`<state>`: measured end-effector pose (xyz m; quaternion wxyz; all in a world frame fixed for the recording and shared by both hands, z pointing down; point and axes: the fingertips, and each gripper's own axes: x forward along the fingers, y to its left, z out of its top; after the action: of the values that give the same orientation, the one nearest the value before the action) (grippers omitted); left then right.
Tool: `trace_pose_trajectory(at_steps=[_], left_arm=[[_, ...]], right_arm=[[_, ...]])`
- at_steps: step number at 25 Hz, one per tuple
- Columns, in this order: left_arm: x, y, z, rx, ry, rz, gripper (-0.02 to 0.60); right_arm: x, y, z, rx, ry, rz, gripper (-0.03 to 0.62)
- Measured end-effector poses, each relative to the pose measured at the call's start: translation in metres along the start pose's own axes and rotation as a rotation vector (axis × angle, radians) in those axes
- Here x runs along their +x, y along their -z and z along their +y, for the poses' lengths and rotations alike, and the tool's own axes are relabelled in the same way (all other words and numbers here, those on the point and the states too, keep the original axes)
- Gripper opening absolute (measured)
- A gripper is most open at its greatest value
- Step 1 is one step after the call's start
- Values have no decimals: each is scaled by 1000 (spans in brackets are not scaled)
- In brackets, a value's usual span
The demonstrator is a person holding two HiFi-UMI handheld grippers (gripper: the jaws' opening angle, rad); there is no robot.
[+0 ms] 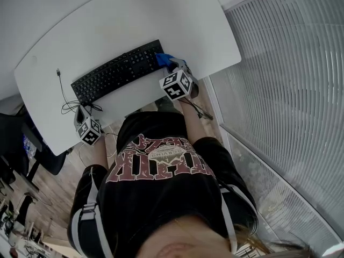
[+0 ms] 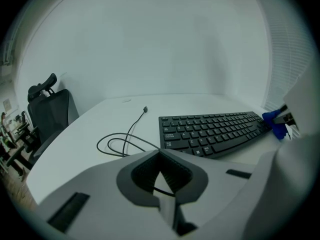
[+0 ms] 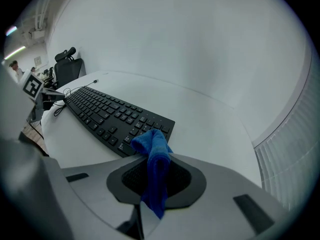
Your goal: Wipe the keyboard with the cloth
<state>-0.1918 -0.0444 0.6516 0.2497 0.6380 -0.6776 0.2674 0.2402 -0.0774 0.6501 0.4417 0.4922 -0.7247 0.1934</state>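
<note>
A black keyboard (image 1: 121, 71) lies slantwise on the white table (image 1: 123, 20); it also shows in the left gripper view (image 2: 215, 131) and the right gripper view (image 3: 110, 116). My right gripper (image 1: 176, 67) sits at the keyboard's right end, shut on a blue cloth (image 1: 164, 59). The cloth (image 3: 155, 159) hangs from between the jaws, its top just touching the keyboard's near right corner. My left gripper (image 1: 82, 113) rests at the table's front edge near the keyboard's left end. Its jaws (image 2: 160, 156) are shut with nothing held.
The keyboard's black cable (image 2: 125, 139) loops loosely on the table, left of the keyboard. A black office chair (image 2: 47, 109) stands off the table's left side. A ribbed wall panel (image 1: 290, 90) runs along the right. The person's torso is close against the table's front edge.
</note>
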Motion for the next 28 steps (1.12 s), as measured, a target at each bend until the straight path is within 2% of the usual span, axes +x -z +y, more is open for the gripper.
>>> trace_pose_trajectory(at_steps=[12, 18, 25, 28], left_arm=[[0, -10, -2, 41, -12, -14, 29], [-7, -31, -1, 14, -18, -63, 29], [-4, -55, -29, 16, 70, -113, 29], [-1, -64, -35, 26, 79, -124, 29]], right_arm=[[10, -37, 20, -69, -48, -51, 64], [9, -65, 39, -80, -89, -96, 64], [11, -103, 75, -79, -185, -170, 64], [13, -119, 91, -64, -235, -203, 64]])
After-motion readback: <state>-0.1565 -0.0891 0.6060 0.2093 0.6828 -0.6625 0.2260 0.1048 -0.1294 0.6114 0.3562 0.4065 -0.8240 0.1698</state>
